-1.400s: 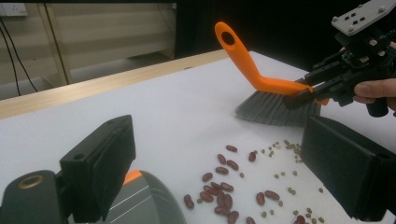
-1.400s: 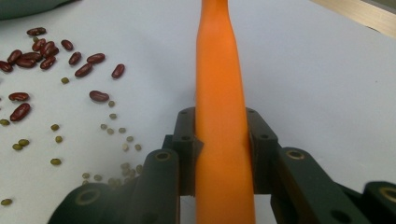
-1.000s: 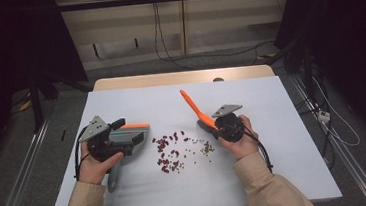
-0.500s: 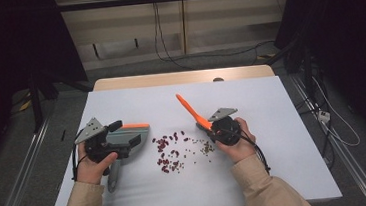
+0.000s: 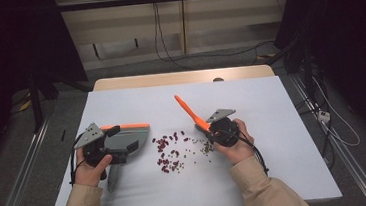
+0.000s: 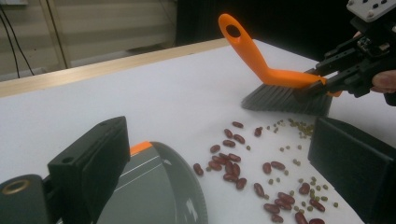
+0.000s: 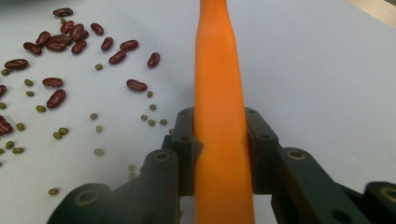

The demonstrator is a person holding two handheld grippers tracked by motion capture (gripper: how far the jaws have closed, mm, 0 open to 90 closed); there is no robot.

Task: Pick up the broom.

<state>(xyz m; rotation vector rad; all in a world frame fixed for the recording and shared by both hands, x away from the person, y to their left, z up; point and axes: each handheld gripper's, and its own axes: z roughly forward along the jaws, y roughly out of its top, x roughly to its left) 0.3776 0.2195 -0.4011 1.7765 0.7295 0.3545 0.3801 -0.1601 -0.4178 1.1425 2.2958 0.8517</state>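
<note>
Red kidney beans (image 5: 167,152) and small green beans (image 5: 202,146) lie scattered mid-table. My right gripper (image 5: 204,126) is shut on an orange hand brush (image 5: 189,111), and its jaws clamp the handle (image 7: 219,70). In the left gripper view the grey bristles (image 6: 285,100) rest on the table just behind the green beans. A grey dustpan (image 5: 133,135) with an orange lip lies left of the beans. My left gripper (image 5: 118,141) is over it with its jaws wide apart (image 6: 219,163). The pan (image 6: 154,191) sits by the left jaw, and bare table and beans (image 6: 233,170) show up to the right jaw.
The white tabletop (image 5: 271,105) has a wooden strip (image 5: 184,78) along its far edge. Cables trail on the floor beyond and to the right. Metal rails run along the floor on both sides of the table.
My right gripper has carried the brush slightly left and nearer, toward the beans. The left gripper shifted a little left; the dustpan has barely moved.
</note>
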